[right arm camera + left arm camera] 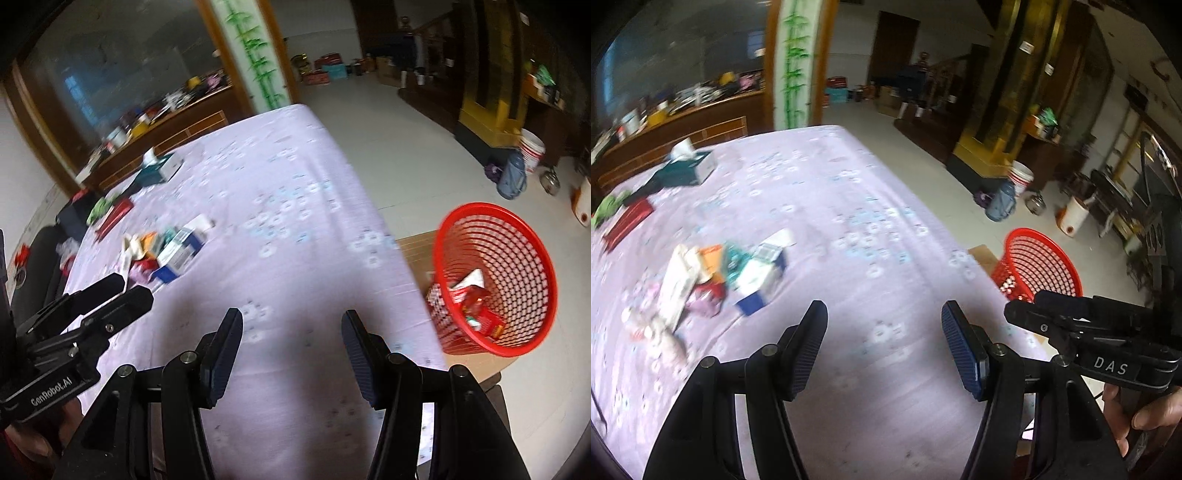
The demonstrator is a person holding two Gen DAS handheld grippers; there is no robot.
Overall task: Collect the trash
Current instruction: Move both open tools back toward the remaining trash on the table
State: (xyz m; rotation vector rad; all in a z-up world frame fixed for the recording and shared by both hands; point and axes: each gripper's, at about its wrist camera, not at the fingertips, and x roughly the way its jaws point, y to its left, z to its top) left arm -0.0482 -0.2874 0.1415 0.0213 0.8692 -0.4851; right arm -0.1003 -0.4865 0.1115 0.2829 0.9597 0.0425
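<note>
Left wrist view: left gripper (884, 347), black with blue ribbed pads, jaws spread wide and empty, above a table (849, 206) covered in pale lilac cloth with a white floral print. Heap of mixed trash (720, 280), including small cartons, wrappers and crumpled paper, on the cloth to the gripper's left, well apart from it. Teal and white tissue box (692, 166) near the far left corner; flat dark red packet (628, 221) by the left edge. Red plastic mesh basket (1041, 269) on the floor beside the table's right edge. Right gripper (1049, 314) enters from the right, a hand (1137, 413) on its handle; its opening cannot be told here. Right wrist view: right gripper (291, 339), jaws wide and empty, above the table (295, 177). Heap of trash (166, 251) at left; basket (498, 273) at right, tilted in view, holding red and white wrappers (476, 302). Left gripper (107, 299) at lower left.
</note>
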